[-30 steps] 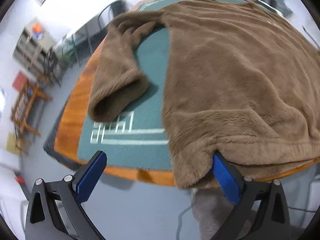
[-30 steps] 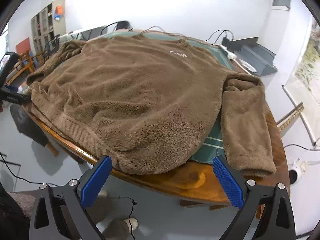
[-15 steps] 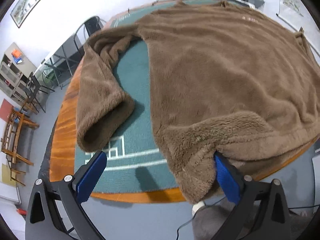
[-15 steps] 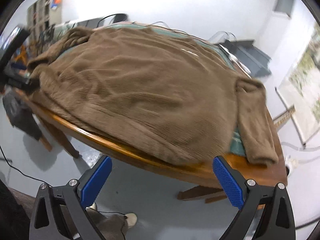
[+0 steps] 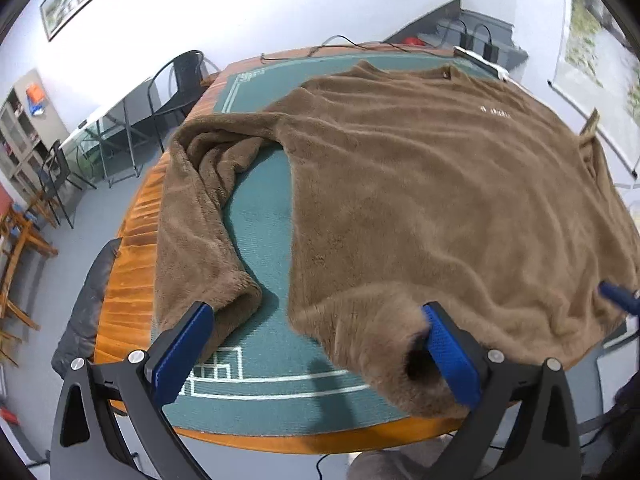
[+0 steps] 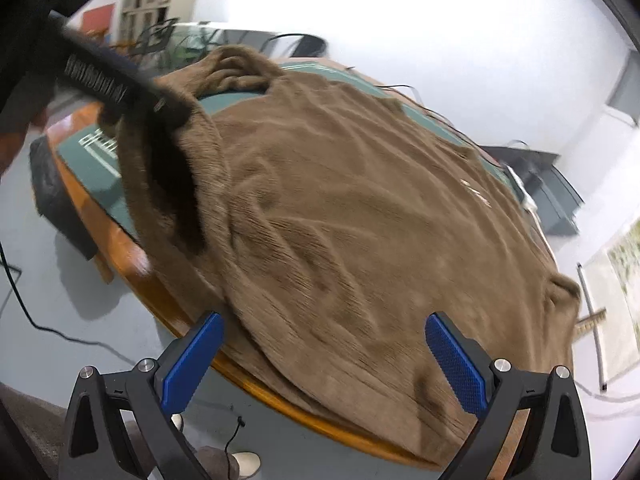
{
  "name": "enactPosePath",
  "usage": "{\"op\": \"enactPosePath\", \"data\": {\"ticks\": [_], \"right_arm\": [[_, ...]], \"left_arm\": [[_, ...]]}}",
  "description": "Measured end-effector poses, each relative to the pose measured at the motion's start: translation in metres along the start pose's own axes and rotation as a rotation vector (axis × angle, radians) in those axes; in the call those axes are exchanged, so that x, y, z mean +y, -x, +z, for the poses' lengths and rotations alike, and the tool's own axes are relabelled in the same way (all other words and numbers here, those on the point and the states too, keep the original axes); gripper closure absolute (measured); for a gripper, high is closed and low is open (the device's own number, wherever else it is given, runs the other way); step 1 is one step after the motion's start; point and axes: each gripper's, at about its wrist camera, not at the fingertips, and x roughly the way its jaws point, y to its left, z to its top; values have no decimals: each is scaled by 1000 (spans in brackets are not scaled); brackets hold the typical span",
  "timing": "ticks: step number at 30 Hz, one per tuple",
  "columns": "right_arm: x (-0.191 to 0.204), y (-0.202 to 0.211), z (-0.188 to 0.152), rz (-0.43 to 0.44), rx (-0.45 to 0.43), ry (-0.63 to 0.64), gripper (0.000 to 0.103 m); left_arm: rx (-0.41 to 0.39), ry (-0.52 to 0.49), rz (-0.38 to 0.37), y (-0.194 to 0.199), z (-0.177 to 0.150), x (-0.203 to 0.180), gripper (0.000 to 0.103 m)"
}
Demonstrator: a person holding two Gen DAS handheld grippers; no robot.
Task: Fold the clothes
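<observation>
Tongs on both sides stand wide apart. The left tongs (image 5: 316,354) have their blue-padded fingers spread, with the raised near-left hem corner of the brown fleece sweater (image 5: 420,184) draped against the inner face of the right-hand finger (image 5: 450,360); nothing is pinched between the two. The right tongs (image 6: 324,362) are likewise fully open and hold nothing, poised over the sweater's near hem where it overhangs the edge.

The sweater lies spread face up across the round wooden tabletop (image 5: 132,264) with its green felt mat (image 5: 264,240). Its collar is at the far side of the tabletop, its hem at the near side, partly hanging over the rim. One sleeve (image 5: 196,240) runs down the left of the sweater's body, separated from it by a strip of bare mat; its cuff rests just beside the left tongs' other finger. The opposite sleeve is barely visible at the far right of the sweater.

Judgement: the garment lies open, not folded, and the hem corner is being lifted or hooked, which suits a hem grasp ahead of a fold. The next move calls for each pair of tongs to close on a hem corner, taking both fleece layers, since the thick pile may slip from a shallow bite.
</observation>
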Motion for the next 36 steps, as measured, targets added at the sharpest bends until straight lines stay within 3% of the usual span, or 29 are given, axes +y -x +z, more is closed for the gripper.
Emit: {"op": "enactPosePath", "data": {"ticks": [7,13,27,29,33,36], "right_arm": [[-23,-18,-9,-76,65,-62,1],[-60,-11,-9,-101,50,-164,1],[-75,5,10,-62,-31,-186,1],[-71,2,3,-83,-24,-164,1],[-61,-6,-31,-216,32,-45,1],[-74,-4,-60,-280,66,-62,1]], "left_arm": [[17,51,13,1,-7,21,0],[65,-24,-31,4,-39,14,0],[1,-64,197,-5,-38,-17,0],[-9,-69,230,-6,-37,-22,0],[-41,-1,300,2,-29,1,0],[-23,42,316,2,-27,16,0]]}}
